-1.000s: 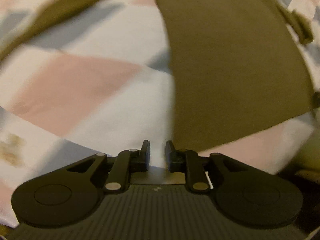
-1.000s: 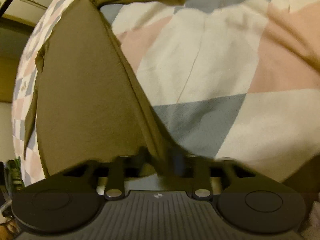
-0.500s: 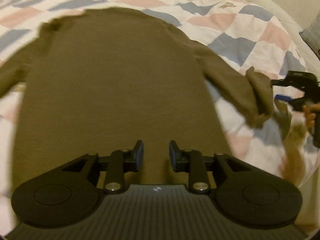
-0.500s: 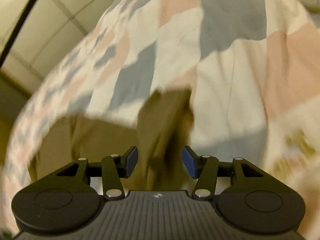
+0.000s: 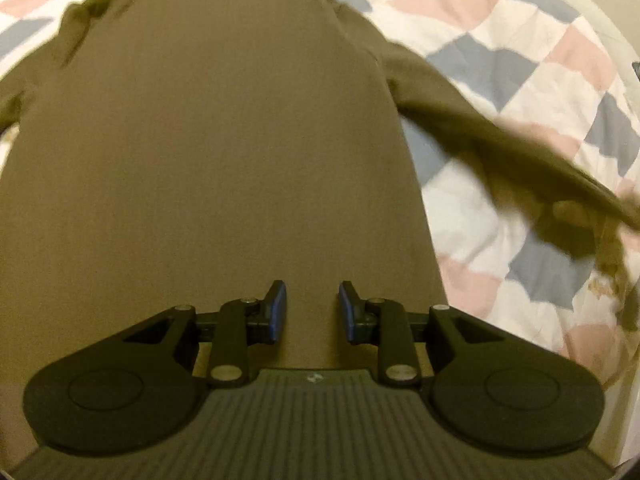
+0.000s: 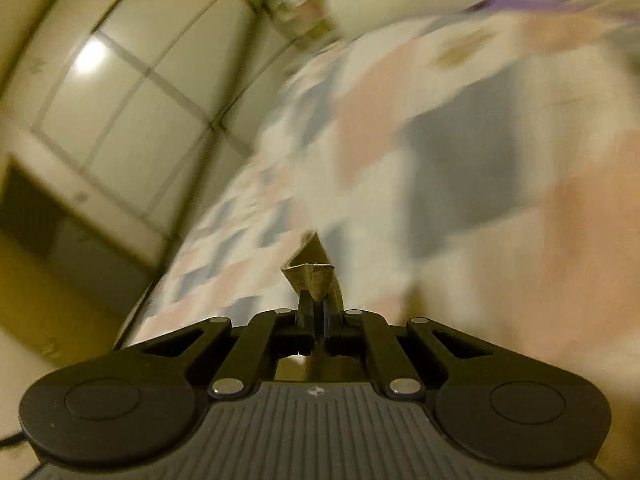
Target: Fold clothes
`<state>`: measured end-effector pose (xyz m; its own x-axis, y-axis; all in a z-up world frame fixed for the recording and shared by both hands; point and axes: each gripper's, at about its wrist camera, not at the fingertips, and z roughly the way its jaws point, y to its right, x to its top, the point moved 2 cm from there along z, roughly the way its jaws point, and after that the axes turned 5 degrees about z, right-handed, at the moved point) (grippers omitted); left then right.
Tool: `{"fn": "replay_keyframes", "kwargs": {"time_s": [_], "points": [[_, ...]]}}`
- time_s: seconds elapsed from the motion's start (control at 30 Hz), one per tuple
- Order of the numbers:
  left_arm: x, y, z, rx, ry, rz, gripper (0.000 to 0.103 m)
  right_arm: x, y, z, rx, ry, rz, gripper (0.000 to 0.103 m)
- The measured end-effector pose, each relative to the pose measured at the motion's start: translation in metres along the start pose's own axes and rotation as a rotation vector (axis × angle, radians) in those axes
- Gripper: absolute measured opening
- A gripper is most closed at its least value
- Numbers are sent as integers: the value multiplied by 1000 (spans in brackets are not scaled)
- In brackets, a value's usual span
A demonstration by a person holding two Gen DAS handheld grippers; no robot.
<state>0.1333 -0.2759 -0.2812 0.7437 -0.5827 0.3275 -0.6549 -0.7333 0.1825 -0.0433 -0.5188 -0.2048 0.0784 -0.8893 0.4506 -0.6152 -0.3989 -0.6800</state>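
An olive-brown long-sleeved top [image 5: 208,152] lies spread flat on a checked quilt [image 5: 520,40], neck at the far end. My left gripper [image 5: 313,308] is open and empty, hovering over the top's lower hem. The top's right sleeve [image 5: 516,160] stretches out to the right, lifted and blurred. My right gripper [image 6: 318,314] is shut on the sleeve's cuff [image 6: 314,276], which sticks up between the jaws above the quilt [image 6: 460,152].
The quilt covers a bed in pink, grey and white squares. In the right wrist view a panelled wall or wardrobe [image 6: 132,92] stands beyond the bed's far edge. That view is heavily blurred.
My right gripper has closed on the sleeve cuff and lifted it, swinging outward. My left gripper has opened wider and stays over the hem.
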Motion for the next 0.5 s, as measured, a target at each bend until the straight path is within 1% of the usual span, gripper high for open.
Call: {"fn": "replay_keyframes", "kwargs": {"time_s": [0.03,0.07,0.13,0.27,0.33,0.37,0.4,0.47,0.5], "points": [[-2,1,3,-3,-9,5,23,-5,14,-10,-76,-6,9,4],[-5,2,6,-6,-15,11,23,-13,34,-15,-170,-25,24,4],[-9,1,7,-14,-19,18,23,-23,63,-18,-269,-39,75,3],[-17,-9,4,-51,-14,-13,24,-59,63,-17,-305,-103,66,3],[-20,-13,0,-68,-12,-24,24,-75,62,-9,-318,-168,25,6],[-21,-16,-2,-75,-6,-25,24,-82,65,-5,-368,-197,19,12],[-23,-20,-5,-87,0,-28,25,-88,68,-1,-424,-225,16,14],[-27,-31,-10,-108,7,-39,25,-91,69,-7,-476,-192,66,14],[-29,-39,-13,-117,16,-48,25,-91,69,-11,-501,-173,94,18]]}}
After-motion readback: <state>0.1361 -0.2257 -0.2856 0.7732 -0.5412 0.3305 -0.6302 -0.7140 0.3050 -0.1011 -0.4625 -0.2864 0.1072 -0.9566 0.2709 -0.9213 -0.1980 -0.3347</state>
